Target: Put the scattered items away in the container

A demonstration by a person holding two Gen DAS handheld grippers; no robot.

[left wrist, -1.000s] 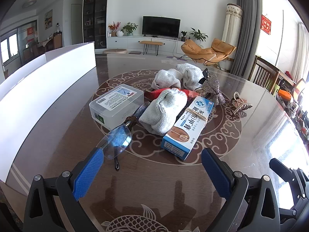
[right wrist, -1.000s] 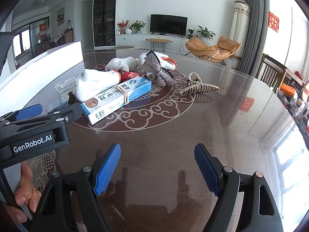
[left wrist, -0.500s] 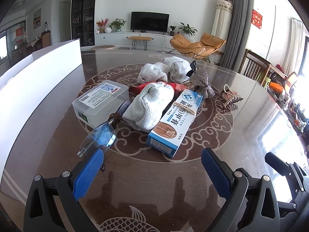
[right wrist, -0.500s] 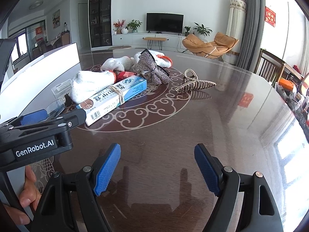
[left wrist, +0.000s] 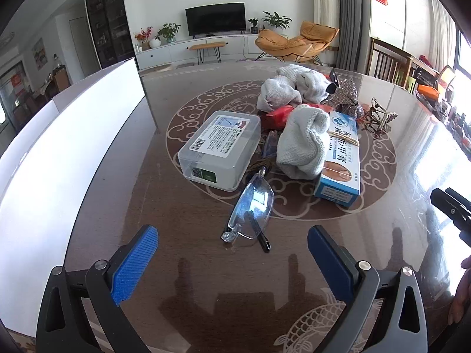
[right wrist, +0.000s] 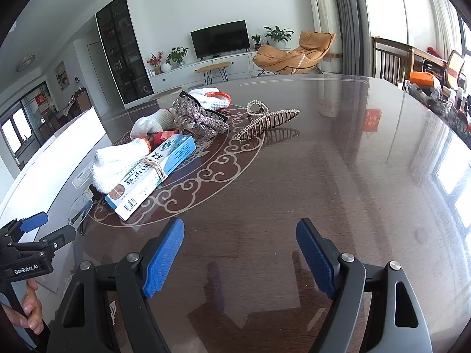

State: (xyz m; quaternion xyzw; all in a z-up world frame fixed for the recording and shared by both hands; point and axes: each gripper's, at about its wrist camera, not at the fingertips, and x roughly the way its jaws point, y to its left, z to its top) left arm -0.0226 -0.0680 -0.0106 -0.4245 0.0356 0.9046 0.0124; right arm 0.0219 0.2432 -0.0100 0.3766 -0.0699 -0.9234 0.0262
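A pile of small items lies on the dark round table (left wrist: 206, 279). Nearest my open left gripper (left wrist: 232, 261) are clear glasses (left wrist: 253, 206), just ahead of its fingertips. Behind them sit a clear plastic box (left wrist: 220, 150), a white knit glove (left wrist: 303, 144) and a blue-white toothpaste carton (left wrist: 341, 158). More gloves (left wrist: 279, 94), a sparkly bow clip (left wrist: 344, 94) and a pearl claw clip (left wrist: 379, 116) lie farther back. My right gripper (right wrist: 240, 254) hangs open over bare table, with the carton (right wrist: 153, 173) to its left and the claw clip (right wrist: 265, 119) ahead. The white container (left wrist: 59, 153) stands at left.
The white container's wall (right wrist: 59, 153) runs along the table's left side. A hand (right wrist: 29, 311) holds the left gripper's handle at lower left of the right wrist view. Chairs (left wrist: 388, 61) and clutter stand beyond the table's right edge.
The left gripper has swung so the glasses now lie centred between its fingers, not by the left finger. The right gripper rolled, tilting its view. Both stay open.
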